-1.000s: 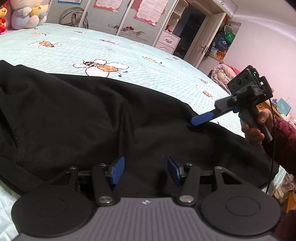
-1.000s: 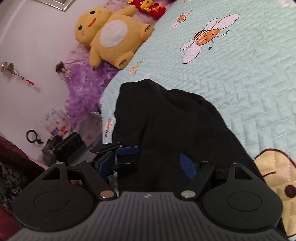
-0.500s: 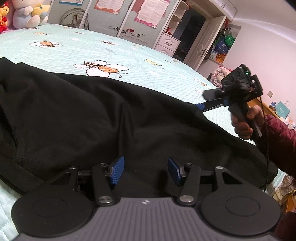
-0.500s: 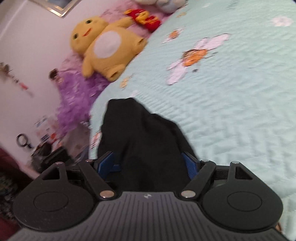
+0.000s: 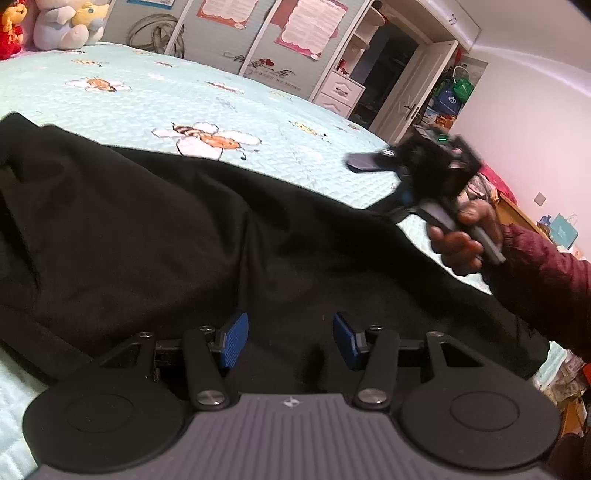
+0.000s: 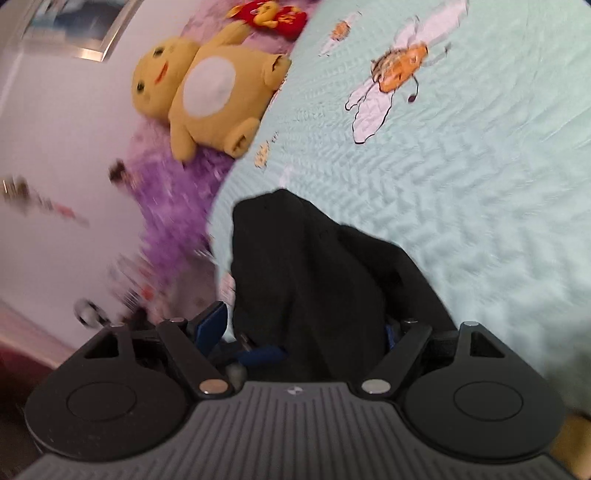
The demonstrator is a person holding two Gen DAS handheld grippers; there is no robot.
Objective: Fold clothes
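A black garment (image 5: 184, 240) lies spread across the mint bedspread (image 5: 258, 110), with rumpled folds at the left. My left gripper (image 5: 290, 341) hovers low over the garment's near part. Its blue pads (image 5: 232, 345) stand apart and are closing, with cloth beneath them and nothing pinched. At the garment's far right edge, blurred, my right gripper (image 5: 369, 188) is held by a hand in a dark red sleeve (image 5: 535, 269). In the right wrist view the garment (image 6: 314, 266) bulges up between the wide-set fingers of the right gripper (image 6: 299, 328) and covers the right pad.
A yellow plush toy (image 6: 207, 92) and a purple fluffy cushion (image 6: 173, 192) lie at the head of the bed. More plush toys (image 5: 62, 26) sit at the far left. A wardrobe (image 5: 258, 40) and an open door (image 5: 413, 92) stand beyond the bed.
My right gripper has shifted along the garment's far edge and rolled; the cloth now bulges between its fingers. The left gripper stayed where it was, its pads slightly nearer together.
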